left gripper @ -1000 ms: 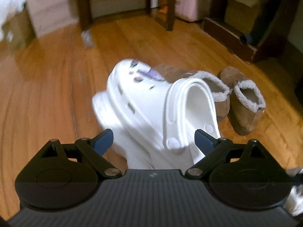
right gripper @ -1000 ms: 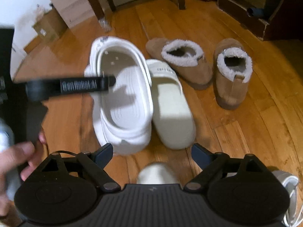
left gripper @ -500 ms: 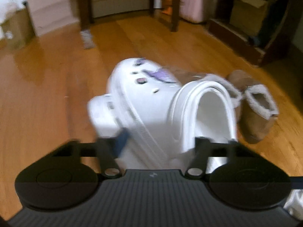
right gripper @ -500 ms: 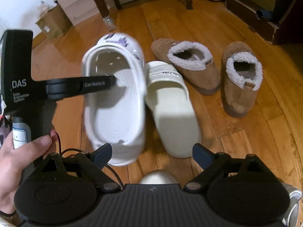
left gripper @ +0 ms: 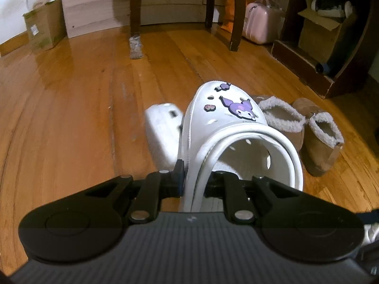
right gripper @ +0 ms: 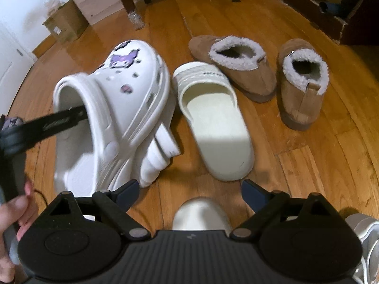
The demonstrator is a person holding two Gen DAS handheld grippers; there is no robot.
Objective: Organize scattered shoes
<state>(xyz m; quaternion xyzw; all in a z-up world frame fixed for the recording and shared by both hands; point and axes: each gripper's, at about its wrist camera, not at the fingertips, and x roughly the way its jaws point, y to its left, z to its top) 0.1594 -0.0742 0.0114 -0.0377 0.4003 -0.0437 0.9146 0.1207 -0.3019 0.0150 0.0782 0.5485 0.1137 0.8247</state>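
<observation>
My left gripper (left gripper: pixel 195 181) is shut on the side wall of a white clog (left gripper: pixel 227 127) with purple charms and holds it tilted above the wood floor; the clog also shows in the right wrist view (right gripper: pixel 113 108), with one left finger inside its opening. A cream slide (right gripper: pixel 213 118) lies to its right. Two brown fleece-lined slippers (right gripper: pixel 236 68) (right gripper: pixel 303 87) lie beyond. My right gripper (right gripper: pixel 190 189) is open and empty, above the toe of a second cream slide (right gripper: pixel 201 215).
Dark table legs (left gripper: pixel 135 11) stand at the back. A cardboard box (left gripper: pixel 45 28) sits back left, a pink case (left gripper: pixel 263 26) and a dark shelf base (left gripper: pixel 305 68) back right. A grey sneaker (right gripper: pixel 364 236) shows at the lower right edge.
My left gripper closed on the white clog's wall and lifted it, turning it from on its side to toe-forward. My right gripper stayed open, nearly still.
</observation>
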